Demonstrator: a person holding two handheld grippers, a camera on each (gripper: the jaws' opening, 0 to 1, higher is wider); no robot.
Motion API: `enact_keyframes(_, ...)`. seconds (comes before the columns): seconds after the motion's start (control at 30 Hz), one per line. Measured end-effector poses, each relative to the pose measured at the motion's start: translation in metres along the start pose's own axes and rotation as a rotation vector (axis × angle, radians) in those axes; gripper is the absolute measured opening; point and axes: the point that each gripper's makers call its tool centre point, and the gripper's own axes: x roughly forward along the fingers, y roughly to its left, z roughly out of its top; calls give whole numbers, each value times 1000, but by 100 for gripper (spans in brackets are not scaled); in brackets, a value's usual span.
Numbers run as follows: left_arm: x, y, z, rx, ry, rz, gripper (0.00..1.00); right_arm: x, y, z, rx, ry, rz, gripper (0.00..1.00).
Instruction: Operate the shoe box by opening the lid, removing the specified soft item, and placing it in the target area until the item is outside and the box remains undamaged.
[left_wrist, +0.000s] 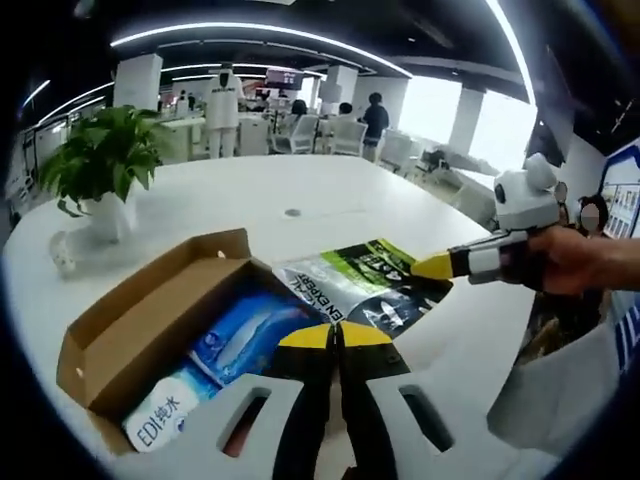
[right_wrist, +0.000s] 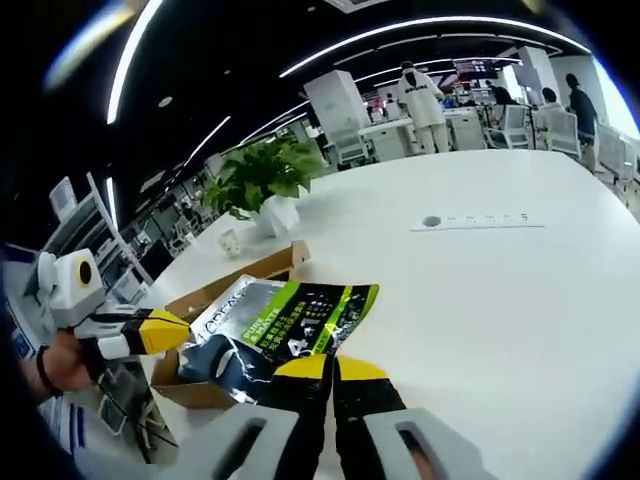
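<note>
Pouch out of the box, in my right tongs

My right tongs (right_wrist: 331, 366) pinch the pouch (right_wrist: 290, 325) beside the box (left_wrist: 150, 310); left tongs (left_wrist: 337, 335) look closed, seemingly empty. Wide bare table (right_wrist: 500, 300) beyond.

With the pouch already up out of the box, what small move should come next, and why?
Probably carry the green-and-black pouch sideways and lower it onto the white table: the right gripper appears shut on its edge, and part of it hangs over the open shoe box.
</note>
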Motion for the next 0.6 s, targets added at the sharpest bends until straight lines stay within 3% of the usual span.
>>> enact_keyframes(0.23, 20, -26, 0, 27, 16, -44, 0, -18, -30, -4, 22, -10, -37, 0)
enact_keyframes(0.6, 42, -57, 0, 55, 38, -87, 0, -37, -59, -8, 50, -22, -72, 0)
